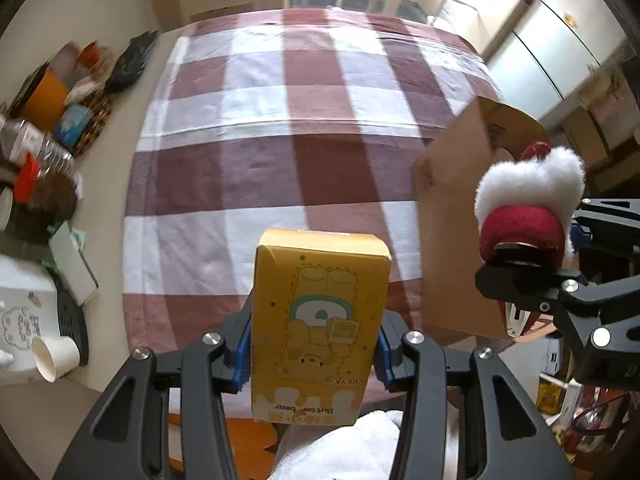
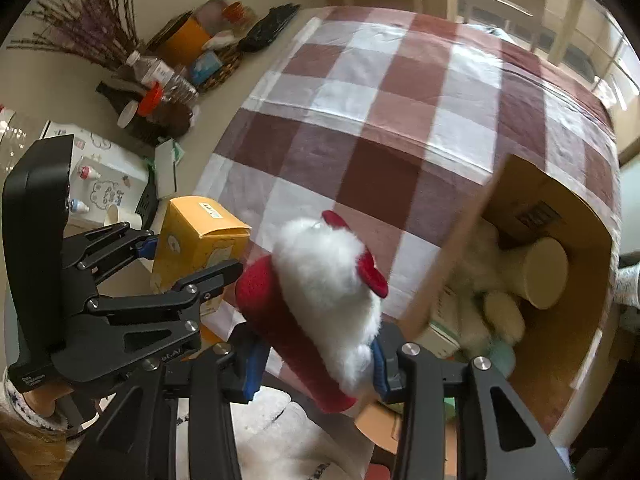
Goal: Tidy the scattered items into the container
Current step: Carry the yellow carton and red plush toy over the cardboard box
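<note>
My left gripper (image 1: 312,350) is shut on a yellow carton box (image 1: 320,328) printed with a cartoon bear, held above the red-and-white checked cloth (image 1: 280,120). My right gripper (image 2: 316,364) is shut on a white and red plush toy (image 2: 320,292). Seen from the left wrist, that plush toy (image 1: 524,200) hangs at the right in the right gripper (image 1: 520,264). In the right wrist view the yellow box (image 2: 192,244) and left gripper (image 2: 188,256) are at the left. The open cardboard box (image 2: 560,216) lies to the right, holding a paper cup (image 2: 544,272) and pale plush items.
The cardboard box (image 1: 460,208) stands at the cloth's right edge. Bottles (image 1: 36,148), a basket of small things (image 1: 80,116), a paper cup (image 1: 56,354) and a white printed box (image 1: 24,316) crowd the table's left side. Dried purple stems (image 2: 92,28) rise at the back left.
</note>
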Demonstrator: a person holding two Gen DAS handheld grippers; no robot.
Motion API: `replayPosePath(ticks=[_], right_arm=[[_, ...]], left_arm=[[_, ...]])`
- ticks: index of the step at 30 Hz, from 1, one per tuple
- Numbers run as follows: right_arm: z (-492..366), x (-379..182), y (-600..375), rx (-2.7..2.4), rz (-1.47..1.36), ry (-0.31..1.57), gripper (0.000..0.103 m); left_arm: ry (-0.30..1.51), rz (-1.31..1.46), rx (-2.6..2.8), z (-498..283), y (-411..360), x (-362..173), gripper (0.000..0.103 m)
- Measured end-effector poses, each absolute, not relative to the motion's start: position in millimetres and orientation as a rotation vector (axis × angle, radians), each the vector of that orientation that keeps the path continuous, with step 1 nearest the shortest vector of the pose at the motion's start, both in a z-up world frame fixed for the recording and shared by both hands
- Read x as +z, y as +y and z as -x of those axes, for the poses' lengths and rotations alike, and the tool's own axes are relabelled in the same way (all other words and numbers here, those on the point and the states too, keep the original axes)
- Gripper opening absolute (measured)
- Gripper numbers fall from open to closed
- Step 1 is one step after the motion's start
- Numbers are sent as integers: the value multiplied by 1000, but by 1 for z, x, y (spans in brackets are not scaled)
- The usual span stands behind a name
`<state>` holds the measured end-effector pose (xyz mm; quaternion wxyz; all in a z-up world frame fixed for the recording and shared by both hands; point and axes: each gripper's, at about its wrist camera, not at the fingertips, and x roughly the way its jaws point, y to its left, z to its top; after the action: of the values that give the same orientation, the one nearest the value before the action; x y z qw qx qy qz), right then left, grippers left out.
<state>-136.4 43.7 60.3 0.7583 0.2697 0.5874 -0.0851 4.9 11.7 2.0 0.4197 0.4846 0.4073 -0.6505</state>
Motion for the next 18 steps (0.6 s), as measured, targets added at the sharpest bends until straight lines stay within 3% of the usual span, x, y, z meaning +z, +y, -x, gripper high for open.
replayPosePath(ticks=[18], right_arm=[[238, 74, -2, -371, -725, 1177, 42]], left_arm=[[895, -1340, -1803, 110, 26, 35, 48]])
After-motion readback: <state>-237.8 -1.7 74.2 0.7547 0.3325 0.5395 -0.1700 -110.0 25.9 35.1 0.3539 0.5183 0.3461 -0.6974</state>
